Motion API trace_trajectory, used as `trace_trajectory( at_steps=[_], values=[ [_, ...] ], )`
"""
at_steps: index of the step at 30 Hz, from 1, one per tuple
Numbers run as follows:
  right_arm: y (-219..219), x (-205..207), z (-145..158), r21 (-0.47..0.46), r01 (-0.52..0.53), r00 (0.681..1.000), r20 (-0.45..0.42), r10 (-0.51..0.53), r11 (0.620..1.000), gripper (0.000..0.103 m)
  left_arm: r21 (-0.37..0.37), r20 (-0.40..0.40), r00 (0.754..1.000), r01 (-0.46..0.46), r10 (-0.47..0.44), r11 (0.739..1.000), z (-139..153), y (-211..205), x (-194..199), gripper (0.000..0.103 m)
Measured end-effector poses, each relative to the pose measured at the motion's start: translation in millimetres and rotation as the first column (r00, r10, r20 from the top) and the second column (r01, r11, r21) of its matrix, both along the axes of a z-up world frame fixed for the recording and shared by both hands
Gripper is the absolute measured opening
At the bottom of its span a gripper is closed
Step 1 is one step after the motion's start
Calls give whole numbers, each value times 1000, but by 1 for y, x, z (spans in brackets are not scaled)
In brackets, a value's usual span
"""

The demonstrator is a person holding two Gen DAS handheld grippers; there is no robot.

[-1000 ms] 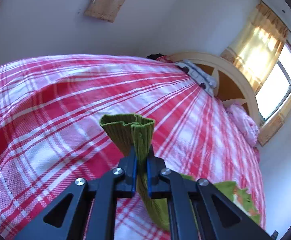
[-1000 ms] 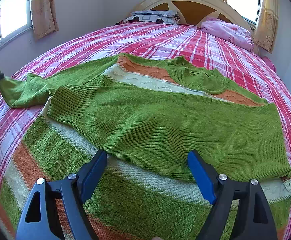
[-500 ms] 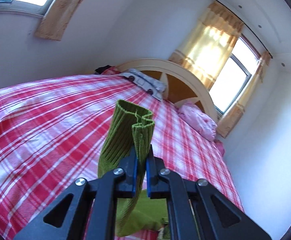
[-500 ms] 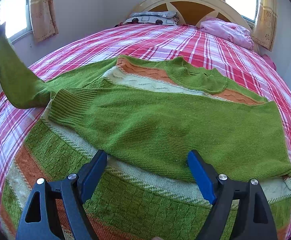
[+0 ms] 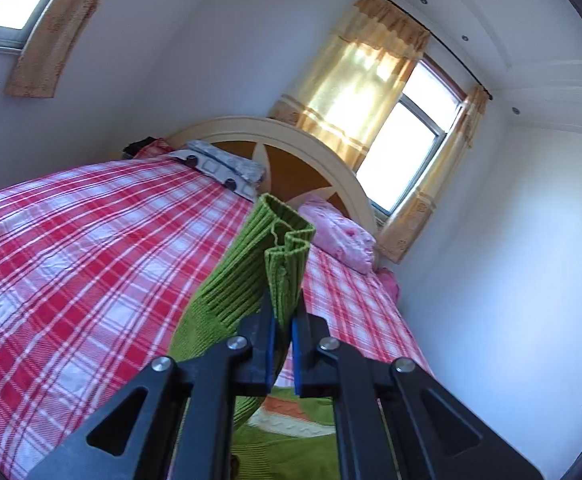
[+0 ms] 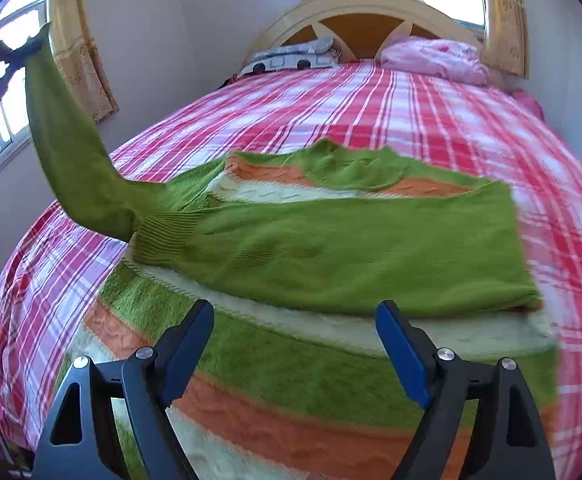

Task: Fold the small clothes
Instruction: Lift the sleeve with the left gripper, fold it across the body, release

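We found the left gripper [image 5: 282, 334] clamped on the ribbed cuff [image 5: 279, 256] of the green sweater's sleeve [image 6: 71, 152], its blue pads pressed together with the knit pinched between them and the cuff's open end standing up past the fingertips. From the right wrist view that sleeve rose steeply off the bed [image 6: 331, 108], up toward the window at the far left, while the body of the sweater [image 6: 331, 240] lay flat on the red and white checked cover. The other sleeve was folded across the chest, its cuff lying near the base of the raised one. Orange, cream and green bands showed below the fold and at the neckline.

The right gripper [image 6: 293, 344] stood with its jaws wide apart and nothing between them, above the lower striped part of the sweater; we could not tell whether it touched the knit. This view was somewhat blurred.

Two pillows [image 6: 435, 58] lay at the curved headboard [image 6: 355, 8], well apart from the sweater.
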State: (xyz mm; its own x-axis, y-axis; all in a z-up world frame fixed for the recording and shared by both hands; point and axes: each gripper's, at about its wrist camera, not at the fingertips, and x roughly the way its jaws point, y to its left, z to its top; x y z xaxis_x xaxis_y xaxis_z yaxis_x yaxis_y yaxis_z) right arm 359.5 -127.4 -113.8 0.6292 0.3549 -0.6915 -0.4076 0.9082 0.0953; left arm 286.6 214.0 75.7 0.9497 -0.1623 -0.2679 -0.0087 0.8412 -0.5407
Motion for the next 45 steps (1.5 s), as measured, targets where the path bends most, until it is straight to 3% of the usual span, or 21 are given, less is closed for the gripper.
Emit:
trace_trajectory(
  at_steps=[10,22,25,34,45],
  values=[
    [-42,-37,3,-34,7,1000,10,-7,999,84,19,27,987,160,-161,987,20,-74,25,6],
    [-66,-72,-22,-78,-9,1000,-26,7,997,84,-11,-7,961,276,-276,961,11,-150,52,6],
    [-63,-77,-33,-81,-24,999,-39,21,996,84,-18,-26,954,297,-297,955,1,-178,57,6],
    [-66,-81,-36,-54,-25,999,-45,23,998,84,74,-145,929,352,-340,933,-61,-271,76,6],
    [-62,-82,-39,-70,-33,998,-48,30,997,86,121,-291,877,430,-382,895,-116,-328,95,6]
  ],
)
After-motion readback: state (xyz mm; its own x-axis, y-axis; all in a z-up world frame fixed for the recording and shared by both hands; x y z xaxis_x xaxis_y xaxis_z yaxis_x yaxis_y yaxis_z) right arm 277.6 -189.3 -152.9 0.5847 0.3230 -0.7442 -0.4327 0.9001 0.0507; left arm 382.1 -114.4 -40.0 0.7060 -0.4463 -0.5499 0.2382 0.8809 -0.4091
